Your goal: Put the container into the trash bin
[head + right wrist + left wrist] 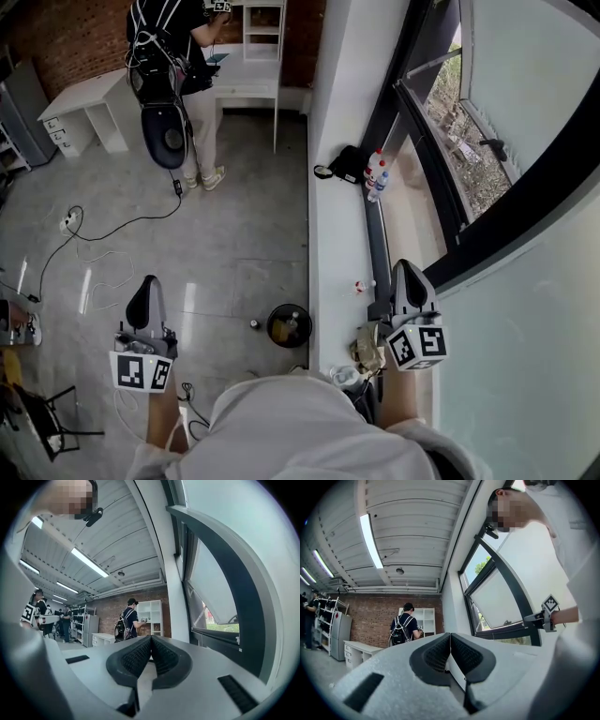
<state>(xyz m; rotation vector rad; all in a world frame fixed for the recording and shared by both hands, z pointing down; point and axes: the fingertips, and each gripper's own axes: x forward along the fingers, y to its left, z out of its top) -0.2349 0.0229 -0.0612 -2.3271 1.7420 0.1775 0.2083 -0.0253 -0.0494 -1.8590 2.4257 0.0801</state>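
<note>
In the head view a round dark trash bin (289,325) stands on the floor against the white window ledge (333,244), with something yellowish inside. On the ledge close to my body lie a small clear container (345,376) and a crumpled beige wrapper (367,349). My right gripper (405,267) hovers over the ledge just right of them, shut and empty. My left gripper (147,281) is out over the floor, left of the bin, also shut and empty. Both gripper views look level across the room; the left gripper (450,637) and right gripper (151,639) show pads pressed together with nothing between.
Bottles (376,172) and a black pouch (349,161) sit farther along the ledge, with a small item (362,286) nearer. A person with a backpack (173,66) stands by a white desk (89,108). Cables (103,234) trail on the floor. A small dark object (253,324) lies beside the bin.
</note>
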